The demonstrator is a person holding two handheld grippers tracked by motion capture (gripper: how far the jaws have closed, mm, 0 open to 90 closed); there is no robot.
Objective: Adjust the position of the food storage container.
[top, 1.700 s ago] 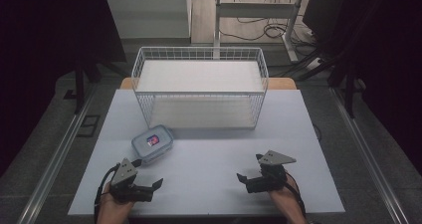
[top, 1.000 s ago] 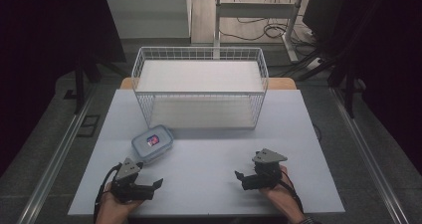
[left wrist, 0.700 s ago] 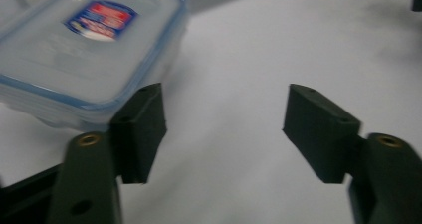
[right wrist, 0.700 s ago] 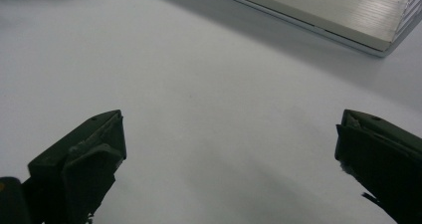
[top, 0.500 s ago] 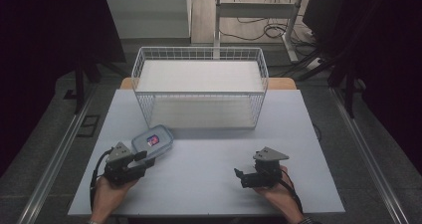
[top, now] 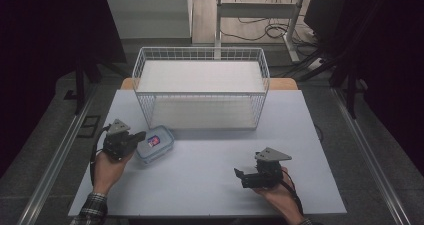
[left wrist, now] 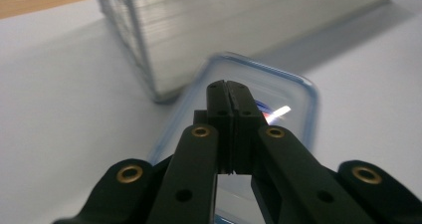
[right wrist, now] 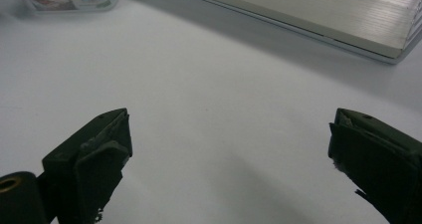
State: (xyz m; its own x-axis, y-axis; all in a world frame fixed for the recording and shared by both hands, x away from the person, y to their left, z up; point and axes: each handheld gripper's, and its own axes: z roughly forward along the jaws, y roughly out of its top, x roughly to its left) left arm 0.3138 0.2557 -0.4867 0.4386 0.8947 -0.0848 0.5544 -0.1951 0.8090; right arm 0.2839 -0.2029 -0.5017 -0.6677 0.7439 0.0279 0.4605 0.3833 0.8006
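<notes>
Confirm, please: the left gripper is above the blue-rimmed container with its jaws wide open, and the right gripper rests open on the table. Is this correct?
Not quite. The left gripper is above the blue-rimmed container, but its jaws are shut, pressed together with nothing between them; they have just been closing. The left gripper view shows this. The right gripper does rest open on the table.

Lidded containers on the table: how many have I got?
1. The blue-rimmed plastic container sits on the white table just in front of the wire basket, by its left corner. The basket looks empty, though its mesh could hide something small.
</notes>
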